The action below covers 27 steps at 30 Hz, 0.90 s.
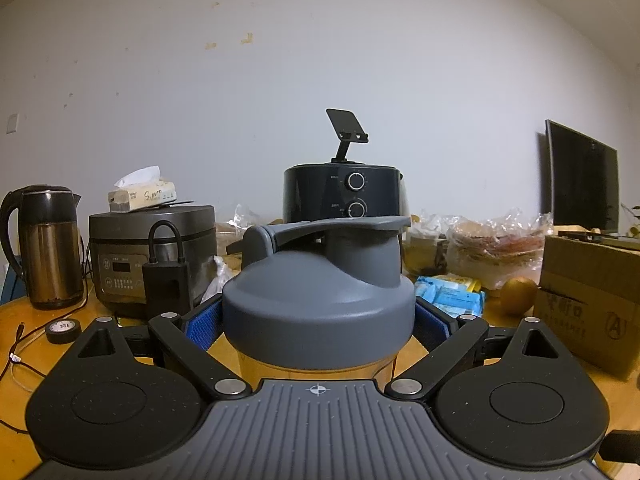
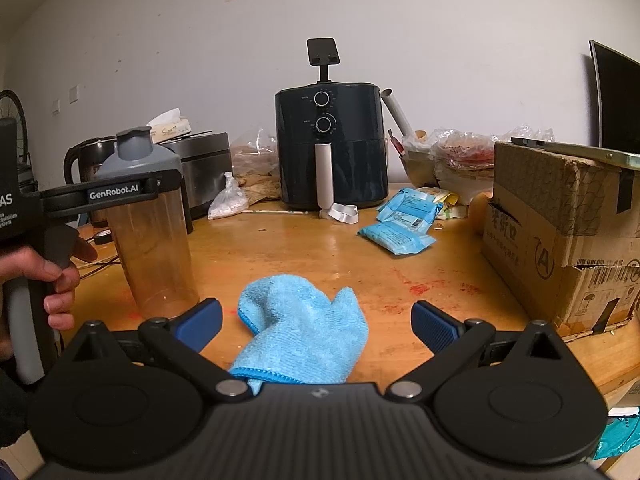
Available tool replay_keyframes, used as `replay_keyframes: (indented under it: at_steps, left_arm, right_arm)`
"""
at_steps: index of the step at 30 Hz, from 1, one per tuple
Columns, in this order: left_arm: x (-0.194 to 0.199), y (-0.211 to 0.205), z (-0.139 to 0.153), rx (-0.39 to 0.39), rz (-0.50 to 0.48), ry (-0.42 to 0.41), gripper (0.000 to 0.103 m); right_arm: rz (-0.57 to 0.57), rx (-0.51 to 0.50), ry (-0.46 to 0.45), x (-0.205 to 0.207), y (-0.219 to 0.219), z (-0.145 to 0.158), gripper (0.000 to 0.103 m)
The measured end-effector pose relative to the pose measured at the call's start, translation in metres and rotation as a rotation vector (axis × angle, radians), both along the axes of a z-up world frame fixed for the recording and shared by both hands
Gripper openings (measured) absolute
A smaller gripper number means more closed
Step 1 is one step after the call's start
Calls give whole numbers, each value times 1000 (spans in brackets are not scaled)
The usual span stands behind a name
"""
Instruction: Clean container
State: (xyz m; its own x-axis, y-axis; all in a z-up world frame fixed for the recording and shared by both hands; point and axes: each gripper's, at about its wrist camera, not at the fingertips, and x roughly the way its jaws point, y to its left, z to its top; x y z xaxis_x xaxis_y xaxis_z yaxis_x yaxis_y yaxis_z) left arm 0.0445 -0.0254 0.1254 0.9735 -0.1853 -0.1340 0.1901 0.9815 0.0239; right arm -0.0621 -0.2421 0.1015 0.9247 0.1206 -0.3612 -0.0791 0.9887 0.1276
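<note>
A shaker bottle with a grey flip lid point(image 1: 320, 300) and a clear, brown-tinted body point(image 2: 156, 248) stands upright on the wooden table point(image 2: 320, 248). My left gripper point(image 1: 318, 320) is shut on it, with the blue pads point(image 1: 200, 326) pressed against the lid's sides. The right wrist view shows the left gripper point(image 2: 120, 192) clamped just under the lid, held by a person's hand point(image 2: 60, 280). My right gripper point(image 2: 316, 320) is open, low over the table. A crumpled light-blue cloth point(image 2: 296, 300) lies on the table between its spread fingers, untouched.
A dark air fryer point(image 2: 332, 144) stands at the back centre. Right of it are blue packets point(image 2: 400, 232) and a cardboard box point(image 2: 560, 232). A rice cooker point(image 1: 152, 256), a kettle point(image 1: 48, 248), a tape roll point(image 1: 63, 330) and cables sit at the left.
</note>
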Motion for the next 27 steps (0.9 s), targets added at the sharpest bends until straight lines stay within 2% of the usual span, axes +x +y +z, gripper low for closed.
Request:
replay_keyframes:
  at_steps: [27]
  left_arm:
    - [6,-6,6,2,30,-14,95]
  right_arm:
    - [6,-10,12,4,1,-3,103]
